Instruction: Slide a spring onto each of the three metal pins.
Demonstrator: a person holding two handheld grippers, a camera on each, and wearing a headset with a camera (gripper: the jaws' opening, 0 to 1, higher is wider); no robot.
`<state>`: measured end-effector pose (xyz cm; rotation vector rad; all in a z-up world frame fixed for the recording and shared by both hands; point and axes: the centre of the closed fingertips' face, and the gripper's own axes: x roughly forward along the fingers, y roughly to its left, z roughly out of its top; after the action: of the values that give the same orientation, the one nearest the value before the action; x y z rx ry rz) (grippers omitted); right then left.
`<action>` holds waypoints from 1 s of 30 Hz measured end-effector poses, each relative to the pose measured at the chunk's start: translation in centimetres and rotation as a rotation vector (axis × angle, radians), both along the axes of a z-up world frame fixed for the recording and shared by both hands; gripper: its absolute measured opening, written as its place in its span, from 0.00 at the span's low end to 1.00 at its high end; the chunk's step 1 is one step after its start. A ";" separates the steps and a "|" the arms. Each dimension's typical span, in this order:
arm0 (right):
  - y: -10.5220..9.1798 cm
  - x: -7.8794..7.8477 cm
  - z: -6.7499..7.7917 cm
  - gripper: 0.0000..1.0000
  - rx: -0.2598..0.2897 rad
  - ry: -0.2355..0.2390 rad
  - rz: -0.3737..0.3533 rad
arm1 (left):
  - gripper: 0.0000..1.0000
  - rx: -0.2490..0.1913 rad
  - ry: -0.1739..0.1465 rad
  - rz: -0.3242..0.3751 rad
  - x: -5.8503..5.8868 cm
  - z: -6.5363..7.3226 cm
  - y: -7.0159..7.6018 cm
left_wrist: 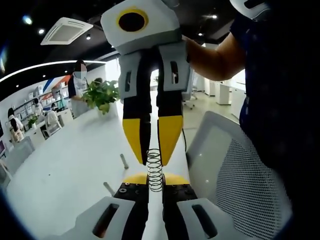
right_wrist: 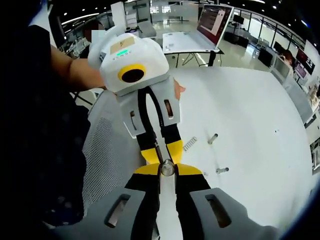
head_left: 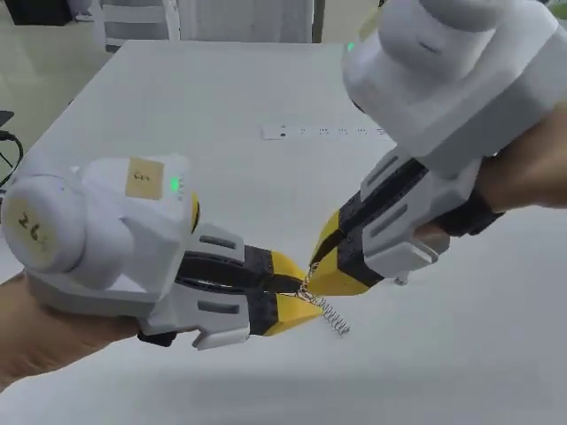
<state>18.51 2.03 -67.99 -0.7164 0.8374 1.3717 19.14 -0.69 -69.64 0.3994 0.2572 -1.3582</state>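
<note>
Evidently the tools meet tip to tip so spring and pin share one axis. At the bottom centre of the left gripper view, the left claw [left_wrist: 155, 184] is clamped on a spring [left_wrist: 155, 169], which rises toward the right claw [left_wrist: 153, 159]. That claw is closed on a pin [right_wrist: 167, 168], seen end-on low in the right gripper view. How far the pin reaches into the coils is hidden. Beyond, right of centre, a second spring [right_wrist: 190, 144] and two loose pins [right_wrist: 212, 138] lie on the surface [right_wrist: 240, 115].

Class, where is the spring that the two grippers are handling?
In the left gripper view, the spring sits mid-frame between the left gripper below and the right gripper above.
</note>
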 end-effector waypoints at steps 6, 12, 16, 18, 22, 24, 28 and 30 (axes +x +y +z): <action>-0.1 0.2 0.1 0.08 -0.011 0.007 0.011 | 0.01 -0.006 0.003 0.011 0.2 0.2 0.0; -0.1 0.5 -0.2 0.08 -0.028 0.007 0.018 | 0.01 -0.006 0.015 0.018 0.3 0.1 0.0; -0.4 0.4 -0.7 0.08 -0.050 0.003 0.030 | 0.01 -0.021 0.037 0.023 0.4 -0.1 0.0; -0.3 1.1 -0.8 0.08 -0.052 0.004 0.031 | 0.01 -0.038 0.043 0.024 0.4 0.2 -0.1; -0.2 1.4 -0.9 0.08 -0.052 0.002 0.029 | 0.01 -0.032 0.033 0.029 0.6 0.2 -0.1; -0.2 1.5 -0.9 0.08 -0.052 0.010 0.027 | 0.01 -0.032 0.036 0.027 0.5 0.2 -0.1; -0.2 1.4 -0.8 0.08 -0.043 0.023 0.020 | 0.01 -0.046 0.039 0.029 0.4 0.4 -0.1; -0.1 1.5 -0.8 0.08 -0.042 0.020 0.020 | 0.01 -0.049 0.039 0.033 0.5 0.5 -0.1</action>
<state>19.97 1.91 -68.74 -0.7466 0.8792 1.3846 19.66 -0.80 -69.18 0.3266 0.2617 -1.3386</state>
